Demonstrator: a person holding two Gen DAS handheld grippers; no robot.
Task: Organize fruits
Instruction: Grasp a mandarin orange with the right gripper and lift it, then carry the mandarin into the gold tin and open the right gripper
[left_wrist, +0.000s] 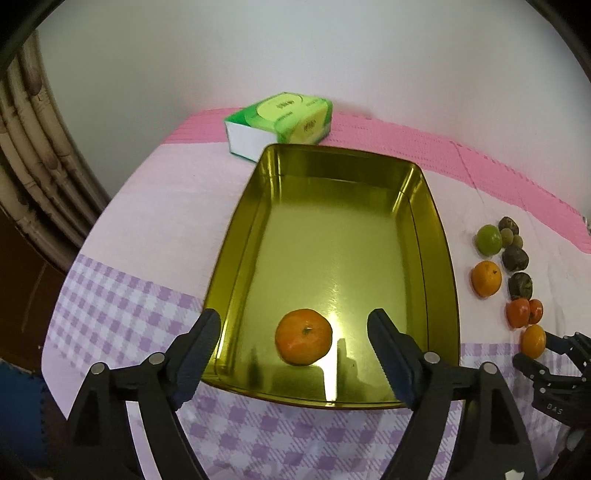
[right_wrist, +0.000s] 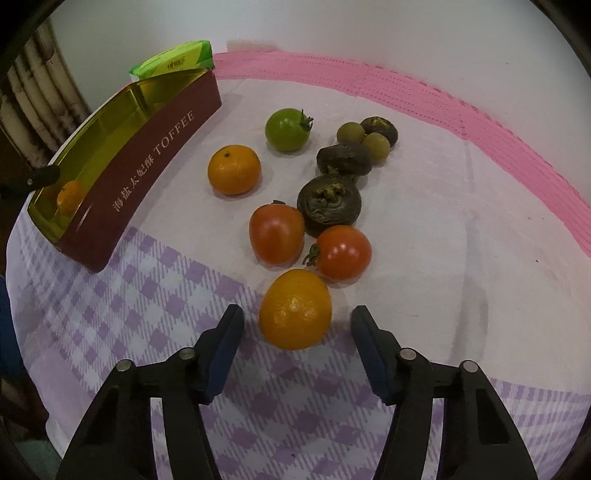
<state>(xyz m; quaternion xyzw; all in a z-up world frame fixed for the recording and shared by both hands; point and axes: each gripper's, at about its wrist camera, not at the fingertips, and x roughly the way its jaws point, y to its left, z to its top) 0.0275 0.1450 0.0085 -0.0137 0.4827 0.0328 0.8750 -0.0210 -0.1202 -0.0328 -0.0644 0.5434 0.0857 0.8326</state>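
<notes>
The left gripper (left_wrist: 293, 334) is hanging over the near end of the tin (left_wrist: 255, 221), its jaws standing wide and holding nothing. One mandarin (left_wrist: 303, 336) is sitting on the tin's gold floor just below them, the only thing in it. Behind the tin a green tissue pack (left_wrist: 280, 120) is lying on the cloth (left_wrist: 147, 229).

To the right of the tin the rest of the fruit is waiting on the cloth: a second mandarin (right_wrist: 234, 169), a green tomato (right_wrist: 288, 129), two red tomatoes (right_wrist: 276, 234), dark chestnut-like pieces (right_wrist: 328, 205) and small longans (right_wrist: 350, 133).

The right gripper (right_wrist: 297, 325) is straddling an orange (right_wrist: 294, 309), jaws apart, pads not yet pressing. The orange is looking light, firm-skinned, round and likely to roll, so a hold across its widest middle seems best.
</notes>
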